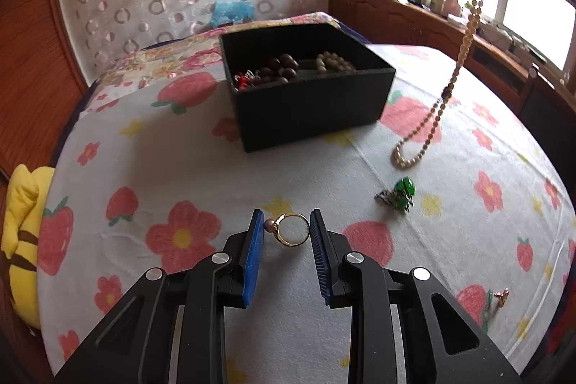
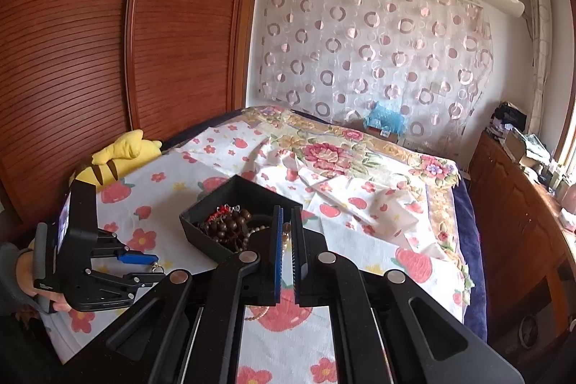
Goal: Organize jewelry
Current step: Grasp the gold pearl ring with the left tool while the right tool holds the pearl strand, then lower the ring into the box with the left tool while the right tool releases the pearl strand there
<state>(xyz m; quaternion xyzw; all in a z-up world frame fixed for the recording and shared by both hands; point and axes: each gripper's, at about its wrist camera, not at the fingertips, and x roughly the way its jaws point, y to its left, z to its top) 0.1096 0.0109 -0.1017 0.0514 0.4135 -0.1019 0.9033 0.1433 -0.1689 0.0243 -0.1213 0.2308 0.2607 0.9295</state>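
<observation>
On the bedsheet, ring: a gold ring (image 1: 291, 230) is standing between the left gripper (image 1: 286, 233) pads, pearl end touching one pad.
Handling: it is looking light, rigid and slippery; pinching across the band seems safest.
Left claw: spread around the ring, whether it is gripping yet I cannot tell.
Right claw: the right gripper (image 2: 287, 252) is pinching a pearl necklace (image 1: 446, 92), its limp strand dangling to the sheet.
Black box (image 1: 316, 107): sitting beyond, already holding wooden beads.
Green brooch (image 1: 397, 194): lying nearby, glossy.
</observation>
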